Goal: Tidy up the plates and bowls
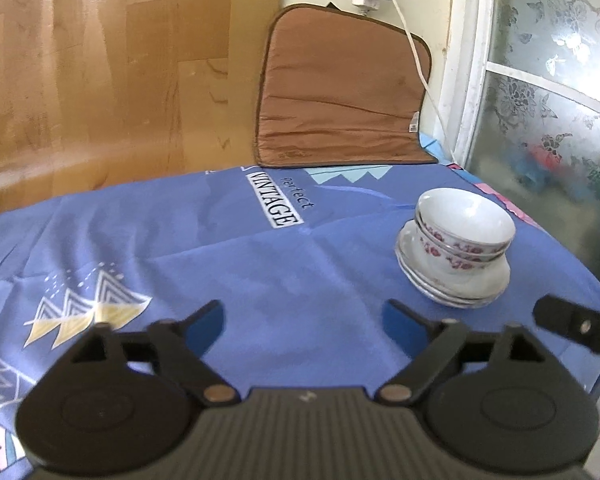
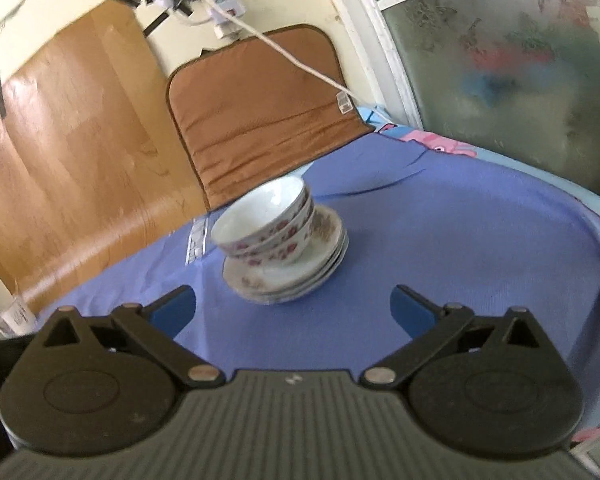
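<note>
The bowls [image 2: 266, 220] sit nested inside one another, on top of a short pile of plates [image 2: 288, 276], all in one stack on the blue tablecloth [image 1: 260, 264]. The stack stands near the table's right edge, toward the far right corner, a little in front of the brown cushion [image 1: 340, 92] that leans against the wall.

Both grippers hang back from it with nothing in them. The left gripper [image 1: 304, 324] has its fingers spread wide over bare cloth, the stack off to its right and well apart. The right gripper [image 2: 292, 312] is spread just as wide, with the stack straight ahead and only near, not touching.

To my eye the sorting looks done: everything is gathered in one pile, and the hands appear to be letting go and backing off. If anything remains, it would be a check that the pile is steady, since the bowls seem to sit off-centre on the plates, toward the left in the right gripper's view.

The bowls open upward, rims roughly level, and the stack's long axis runs straight up from the table. The plates lie flat.
</note>
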`<state>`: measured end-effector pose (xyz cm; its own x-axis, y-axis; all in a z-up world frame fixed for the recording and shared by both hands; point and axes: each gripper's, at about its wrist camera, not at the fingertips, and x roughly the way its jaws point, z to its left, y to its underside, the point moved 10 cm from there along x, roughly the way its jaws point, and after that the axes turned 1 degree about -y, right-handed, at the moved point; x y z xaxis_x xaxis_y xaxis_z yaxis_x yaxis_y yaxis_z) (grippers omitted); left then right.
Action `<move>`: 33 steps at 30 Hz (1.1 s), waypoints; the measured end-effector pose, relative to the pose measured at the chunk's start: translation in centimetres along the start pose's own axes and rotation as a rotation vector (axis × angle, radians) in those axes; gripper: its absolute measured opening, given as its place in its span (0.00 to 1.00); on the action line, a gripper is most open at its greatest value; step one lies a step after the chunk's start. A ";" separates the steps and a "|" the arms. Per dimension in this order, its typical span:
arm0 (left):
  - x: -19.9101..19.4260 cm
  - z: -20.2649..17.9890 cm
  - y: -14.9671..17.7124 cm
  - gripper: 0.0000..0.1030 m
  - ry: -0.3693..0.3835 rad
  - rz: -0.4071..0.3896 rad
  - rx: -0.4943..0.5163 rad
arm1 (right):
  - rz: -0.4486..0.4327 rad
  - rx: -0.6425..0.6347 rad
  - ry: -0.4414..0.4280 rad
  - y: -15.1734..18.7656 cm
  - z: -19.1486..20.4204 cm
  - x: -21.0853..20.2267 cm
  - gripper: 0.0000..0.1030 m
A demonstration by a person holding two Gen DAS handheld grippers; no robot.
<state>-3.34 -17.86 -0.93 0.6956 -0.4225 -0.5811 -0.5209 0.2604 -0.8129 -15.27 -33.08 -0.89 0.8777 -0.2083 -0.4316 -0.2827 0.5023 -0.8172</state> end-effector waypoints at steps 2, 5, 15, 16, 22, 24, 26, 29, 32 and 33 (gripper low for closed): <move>-0.6 0.4 0.0 0.98 -0.007 -0.015 0.001 | 0.016 -0.046 0.011 0.5 1.0 -0.3 1.00; -1.5 0.9 0.0 1.00 -0.024 -0.038 0.013 | 0.033 -0.092 0.015 1.5 1.9 -1.0 1.00; -2.5 2.2 0.5 1.00 -0.042 -0.035 -0.002 | 0.027 -0.037 0.035 1.6 2.6 -1.1 1.00; -2.4 2.2 0.5 1.00 -0.042 -0.032 0.001 | 0.032 -0.038 0.032 1.7 2.7 -1.0 1.00; -2.1 1.9 1.1 1.00 -0.055 -0.005 0.035 | 0.058 -0.041 0.024 2.4 3.1 -0.7 1.00; -2.0 1.9 1.2 1.00 -0.066 -0.004 0.042 | 0.061 -0.048 0.019 2.6 3.3 -0.7 1.00; -2.1 2.0 1.2 1.00 -0.076 -0.008 0.046 | 0.060 -0.053 0.017 2.7 3.5 -0.7 1.00; -2.1 2.1 1.1 1.00 -0.096 -0.022 0.056 | 0.054 -0.054 0.018 2.6 3.5 -0.8 1.00; -2.4 2.1 0.9 1.00 -0.114 -0.044 0.078 | 0.054 -0.053 0.018 2.5 3.4 -0.6 1.00; -2.4 2.0 0.8 1.00 -0.115 -0.048 0.082 | 0.055 -0.053 0.017 2.6 3.4 -0.6 1.00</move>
<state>-4.47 -14.84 -0.27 0.7732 -0.3356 -0.5381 -0.4465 0.3145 -0.8377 -15.22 -28.78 -1.41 0.8536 -0.1963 -0.4825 -0.3507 0.4683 -0.8110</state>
